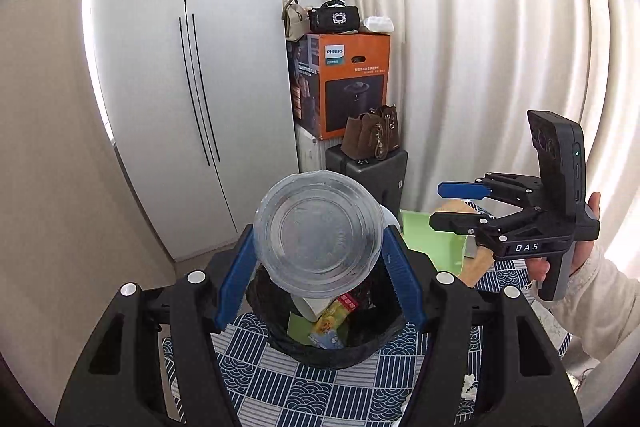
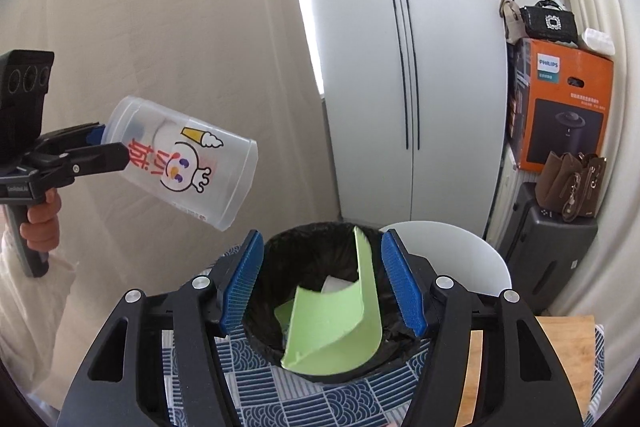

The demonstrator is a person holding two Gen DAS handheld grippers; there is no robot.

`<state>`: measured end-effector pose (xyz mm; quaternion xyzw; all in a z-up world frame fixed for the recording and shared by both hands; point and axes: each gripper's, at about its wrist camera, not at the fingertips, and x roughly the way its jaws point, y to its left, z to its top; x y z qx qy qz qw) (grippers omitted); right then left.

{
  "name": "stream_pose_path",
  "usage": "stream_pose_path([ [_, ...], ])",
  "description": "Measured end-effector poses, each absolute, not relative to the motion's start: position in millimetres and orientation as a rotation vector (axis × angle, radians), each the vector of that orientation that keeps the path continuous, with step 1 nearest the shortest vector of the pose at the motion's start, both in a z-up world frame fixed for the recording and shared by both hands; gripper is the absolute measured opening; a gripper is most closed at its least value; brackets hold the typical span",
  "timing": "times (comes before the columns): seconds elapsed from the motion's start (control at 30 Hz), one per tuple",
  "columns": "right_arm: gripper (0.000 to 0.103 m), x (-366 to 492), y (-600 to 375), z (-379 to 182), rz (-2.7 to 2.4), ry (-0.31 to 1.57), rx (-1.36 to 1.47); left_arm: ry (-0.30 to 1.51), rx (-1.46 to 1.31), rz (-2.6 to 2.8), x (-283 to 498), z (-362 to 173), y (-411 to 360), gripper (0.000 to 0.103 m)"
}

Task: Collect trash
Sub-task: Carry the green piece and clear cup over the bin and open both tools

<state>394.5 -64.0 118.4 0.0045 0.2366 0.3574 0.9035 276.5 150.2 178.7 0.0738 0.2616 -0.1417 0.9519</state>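
Wardrobe [image 2: 400,67]: tall, smooth white doors with thin dark vertical handle lines.
Curtain [image 1: 480,47]: cream fabric in deep soft folds.
Cardboard box [image 1: 352,83]: orange and black, printed "PHILIPS", pictures a dark round appliance; a black handbag [image 1: 334,19] sits on top.
Suitcase [image 2: 548,259]: dark hard shell, with a brown leather bag [image 2: 568,183] standing on it.
Tablecloth [image 1: 320,387]: blue and white patchwork of wave and stripe patterns.
Trash bin [image 2: 312,259]: round, lined with a crinkled black plastic bag, standing on the tablecloth; in the left wrist view printed wrappers and paper lie inside.
Green card [image 2: 340,319]: pale matte sheet, curved, leaning inside the bin with one edge rising above the rim.
Plastic cup [image 2: 180,163]: translucent, tapered, printed with a cartoon snowman face, an ice-cream cone and red Chinese characters; held tilted in the air above and beside the bin.
Left gripper [image 1: 318,267]: blue ribbed pads clamped on the cup's sides near its base.
Right gripper [image 2: 322,283]: jaws spread wide, holding nothing, over the bin; its body reads "DAS".
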Motion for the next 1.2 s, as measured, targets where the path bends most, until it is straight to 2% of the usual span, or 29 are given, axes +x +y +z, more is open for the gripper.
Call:
stream_pose_path([
  [0.03, 0.059, 401.6, -57.9, 115.8, 0.735, 0.503, 0.011, 0.531, 0.158, -0.287, 284.8, 173.2, 150.0, 0.067],
  [0.07, 0.067, 407.1, -54.0, 113.6, 0.723, 0.507, 0.014, 0.528, 0.16, -0.277, 291.9, 168.0, 150.2, 0.081],
  [0.1, 0.08, 410.0, -53.4, 112.3, 0.696, 0.498, 0.024, 0.534, 0.155, -0.277, 296.7, 163.3, 151.1, 0.093],
  [0.17, 0.087, 411.8, -59.7, 108.6, 0.66, 0.491, 0.065, 0.547, 0.126, -0.309, 302.8, 155.8, 154.4, 0.093],
  [0.27, 0.087, 417.0, -70.9, 99.4, 0.652, 0.525, 0.087, 0.569, 0.092, -0.32, 307.7, 145.8, 160.7, 0.097],
  [1.2, 0.087, 382.5, -105.0, 57.7, 0.619, 0.626, -0.014, 0.727, 0.028, -0.169, 253.2, 98.3, 159.1, 0.097],
])
